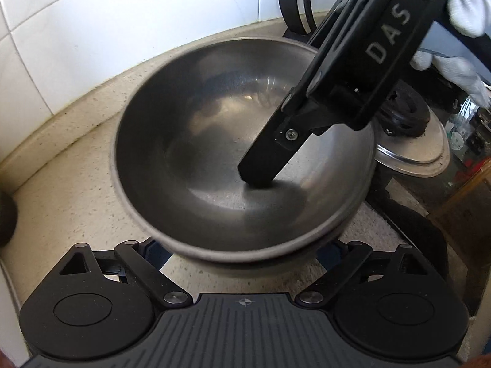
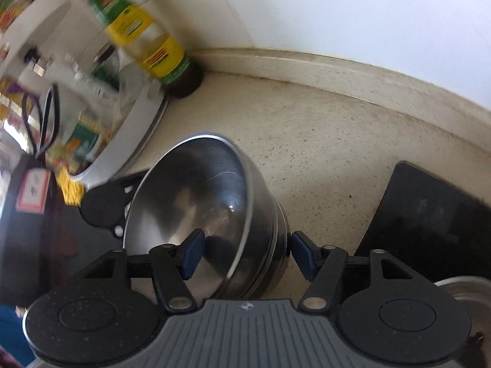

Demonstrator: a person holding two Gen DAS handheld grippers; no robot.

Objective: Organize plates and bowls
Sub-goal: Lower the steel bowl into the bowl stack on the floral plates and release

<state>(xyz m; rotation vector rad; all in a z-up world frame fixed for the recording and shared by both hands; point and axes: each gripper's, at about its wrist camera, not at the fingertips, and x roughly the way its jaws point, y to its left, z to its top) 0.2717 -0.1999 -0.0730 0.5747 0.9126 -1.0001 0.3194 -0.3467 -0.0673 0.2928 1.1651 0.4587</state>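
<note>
Steel bowl stack (image 2: 211, 214) nested on desk (image 2: 322, 141); right hand-held gripper (image 2: 242, 254) straddles its rim unclamped, left hand-held gripper (image 1: 242, 263) spread wide beside it.

- Your bowl (image 1: 214, 141) is dull silver-grey steel, no pattern.
- Your counter (image 2: 322, 141) is cream with fine dark speckles.
- Wall tiles (image 1: 76, 30) are plain white.
- Your glove (image 1: 469, 9) is white.
- Bottle (image 2: 144, 33) has a yellow and green label with red marks.
- Gripper pads (image 2: 302, 256) are blue on black arms.
</note>
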